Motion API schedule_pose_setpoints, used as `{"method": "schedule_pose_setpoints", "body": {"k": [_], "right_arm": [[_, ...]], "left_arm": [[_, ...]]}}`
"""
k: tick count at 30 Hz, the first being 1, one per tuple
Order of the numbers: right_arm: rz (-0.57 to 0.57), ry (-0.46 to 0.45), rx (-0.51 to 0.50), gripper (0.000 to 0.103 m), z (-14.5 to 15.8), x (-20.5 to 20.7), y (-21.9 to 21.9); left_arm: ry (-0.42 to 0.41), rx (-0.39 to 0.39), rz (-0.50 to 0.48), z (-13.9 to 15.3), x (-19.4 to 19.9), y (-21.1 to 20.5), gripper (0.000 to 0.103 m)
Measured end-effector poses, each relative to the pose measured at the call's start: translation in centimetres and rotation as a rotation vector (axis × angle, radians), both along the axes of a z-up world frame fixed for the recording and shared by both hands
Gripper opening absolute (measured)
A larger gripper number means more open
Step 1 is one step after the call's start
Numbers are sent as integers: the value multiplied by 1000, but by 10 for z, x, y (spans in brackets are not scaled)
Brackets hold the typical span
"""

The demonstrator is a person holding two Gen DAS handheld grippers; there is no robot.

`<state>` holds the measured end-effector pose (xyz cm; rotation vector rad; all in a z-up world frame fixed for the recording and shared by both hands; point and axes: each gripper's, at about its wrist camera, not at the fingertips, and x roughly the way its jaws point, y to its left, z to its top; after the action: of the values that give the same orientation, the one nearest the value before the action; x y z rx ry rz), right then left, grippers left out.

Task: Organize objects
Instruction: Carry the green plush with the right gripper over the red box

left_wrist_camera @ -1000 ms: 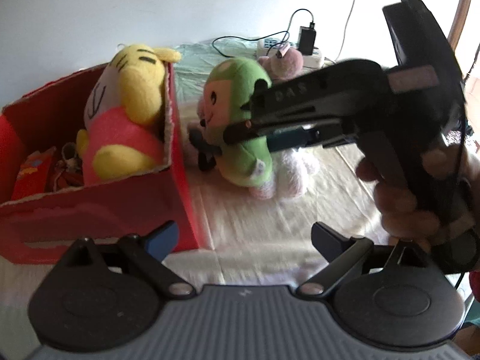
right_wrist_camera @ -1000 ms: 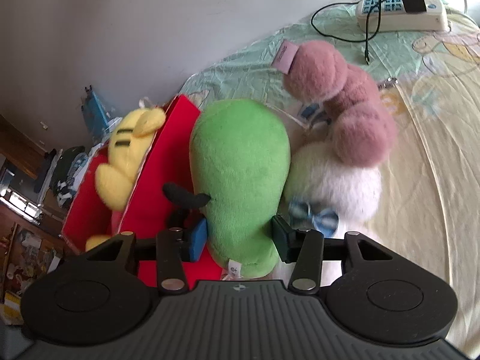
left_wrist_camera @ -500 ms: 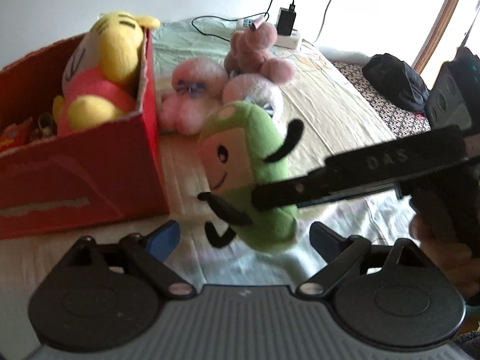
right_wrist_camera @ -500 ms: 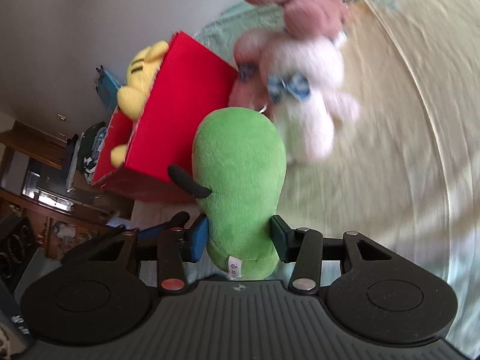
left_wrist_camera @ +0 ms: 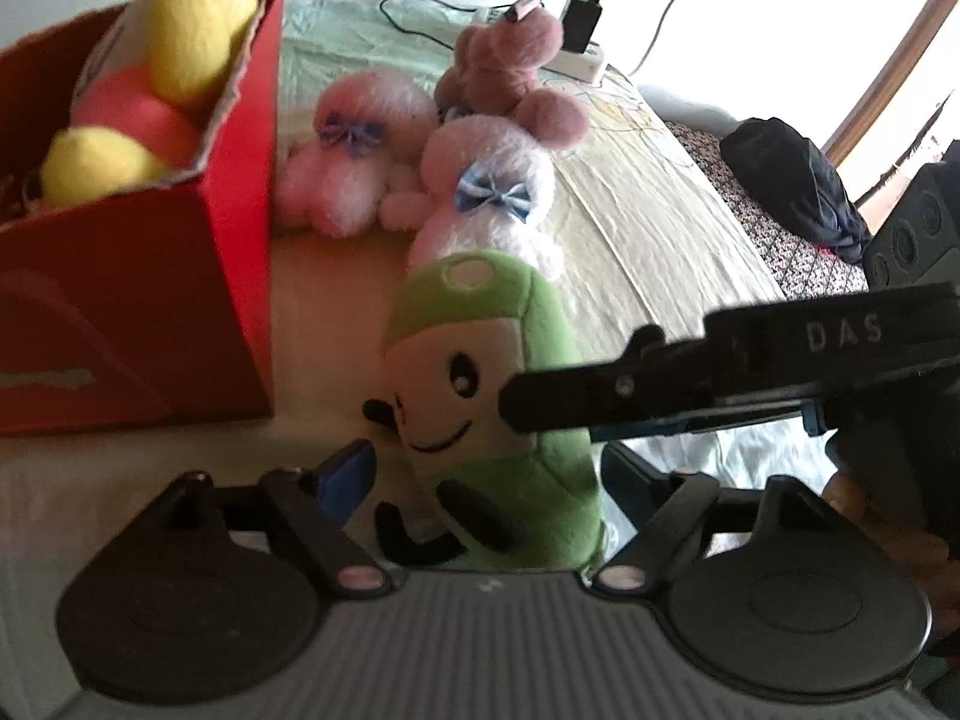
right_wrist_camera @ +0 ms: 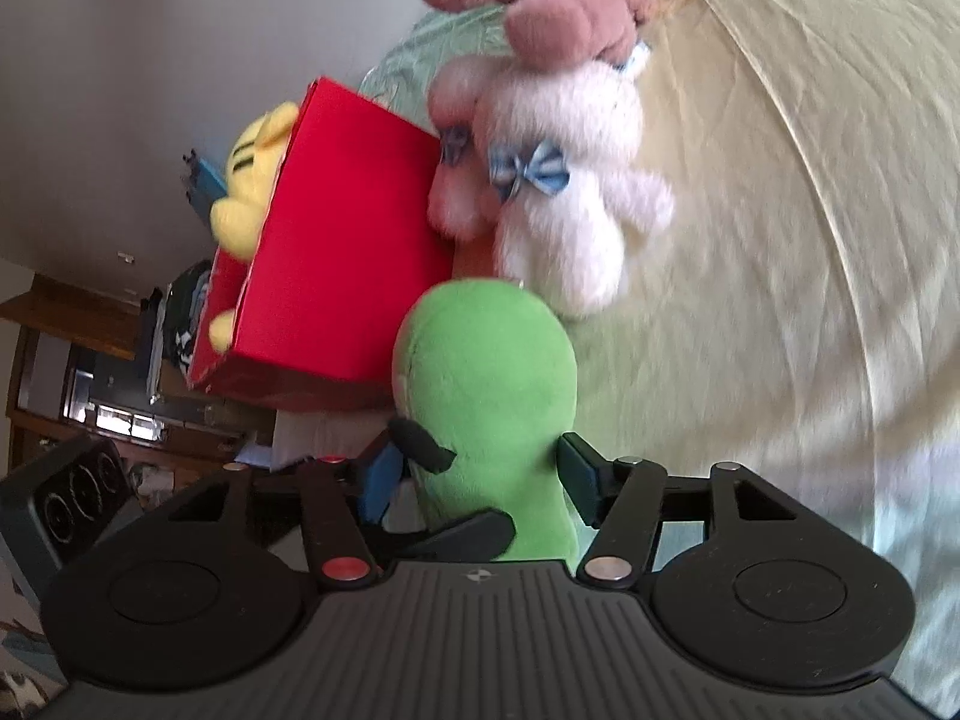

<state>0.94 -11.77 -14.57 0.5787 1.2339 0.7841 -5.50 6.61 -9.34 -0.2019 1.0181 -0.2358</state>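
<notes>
Right claw (right_wrist_camera: 477, 480): we log it pinching the green plush toy (right_wrist_camera: 486, 414) low on its body, one finger on each flank, the toy lifted clear of the bed (right_wrist_camera: 780, 300). From the left wrist view the same toy (left_wrist_camera: 480, 396) shows its smiling face, with the right claw's black arm crossing in front of it.

Left claw (left_wrist_camera: 486, 480): spread wide and holding nothing. The green toy hangs between its fingers (left_wrist_camera: 345, 474); we cannot tell whether either pad touches it.

Items stowed: one yellow plush toy (left_wrist_camera: 150, 78) with a pink middle sits inside the red box (left_wrist_camera: 138, 300), head above the torn cardboard rim. Some small things lie deeper in the box, too cut off to identify.

Items outstanding, all on the bed just beside the box:
- pink fluffy toy (left_wrist_camera: 354, 168) with a dark bow, close to the box wall;
- white fluffy toy (left_wrist_camera: 486, 198) with a blue bow, leaning against the pink one;
- mauve plush toy (left_wrist_camera: 516, 78) behind them, resting on the other two.

Not for sorting, in our judgement: a power strip with charger (left_wrist_camera: 582, 42) at the far end of the bed, and a dark bundle of cloth (left_wrist_camera: 792, 180) off to the side.

Progress, as we judge it: one toy boxed, one in transit, three left, so under half done. The green toy is near the box's front corner, not yet over the opening.
</notes>
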Motion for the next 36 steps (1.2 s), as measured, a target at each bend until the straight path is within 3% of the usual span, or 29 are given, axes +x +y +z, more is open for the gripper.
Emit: {"method": "schedule_pose_setpoints", "body": {"k": [4, 16, 27, 36], "right_arm": [[4, -4, -7, 60, -3, 2, 1], [33, -60, -9, 55, 15, -11, -3], [28, -213, 49, 55, 70, -33, 2], [-50, -374, 76, 55, 125, -51, 32]], "left_arm": [[30, -21, -1, -5, 7, -2, 71], [5, -6, -32, 11, -4, -6, 69], [-155, -8, -36, 69, -33, 4, 69], [-320, -53, -102, 124, -46, 45, 69]]}}
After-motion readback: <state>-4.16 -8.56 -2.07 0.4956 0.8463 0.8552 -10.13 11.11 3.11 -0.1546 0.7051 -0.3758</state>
